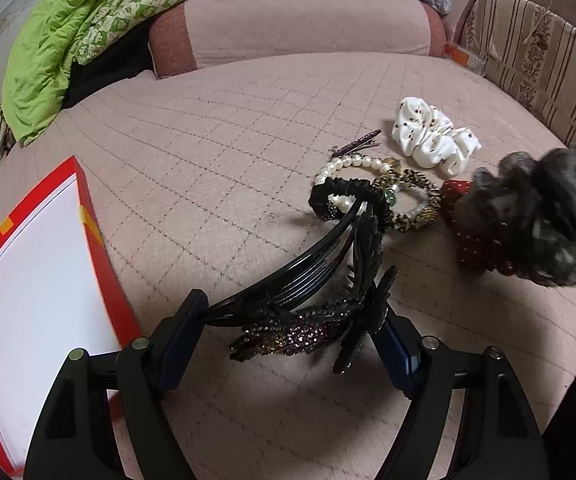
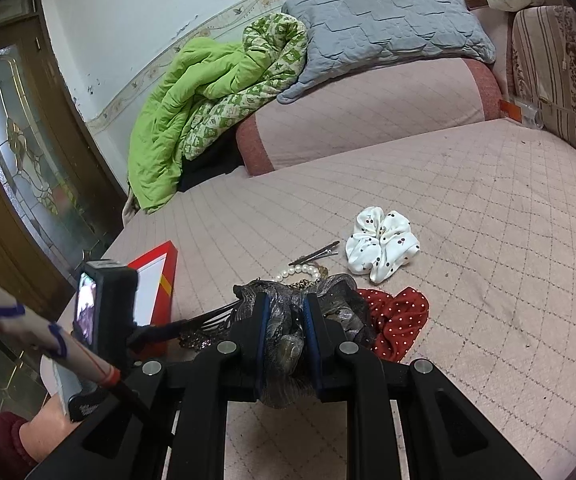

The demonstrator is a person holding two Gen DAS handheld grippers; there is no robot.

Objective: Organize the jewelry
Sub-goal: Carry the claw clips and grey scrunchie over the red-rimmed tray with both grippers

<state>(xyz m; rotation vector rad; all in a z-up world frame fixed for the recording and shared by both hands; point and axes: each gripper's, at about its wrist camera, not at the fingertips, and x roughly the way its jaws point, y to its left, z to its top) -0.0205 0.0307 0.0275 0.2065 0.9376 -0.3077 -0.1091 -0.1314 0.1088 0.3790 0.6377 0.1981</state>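
- Left gripper (image 1: 295, 328): fingers clamped on a black plastic hair comb with a sequinned leaf ornament (image 1: 307, 300), held above the quilted pink bed cover (image 1: 208, 160), just beside the red-rimmed box with white lining (image 1: 40, 280)
- Right gripper (image 2: 286, 320): fingers pressed together on a grey gauzy fabric scrunchie (image 2: 284, 340), lifted over the pile
- Progress, as judged: early; the box shows nothing inside in either view, two pieces are in hand, none placed
- Left on the bed, counted: one white dotted satin scrunchie (image 1: 431, 136), one red white-dotted scrunchie (image 1: 475, 248), one pearl bracelet (image 1: 351, 168), one leopard-print bangle (image 1: 415, 204), one thin black elastic hair tie (image 1: 347, 192), and dark metal hair clips (image 1: 357, 146) — number unclear, they overlap
- Boxes: one
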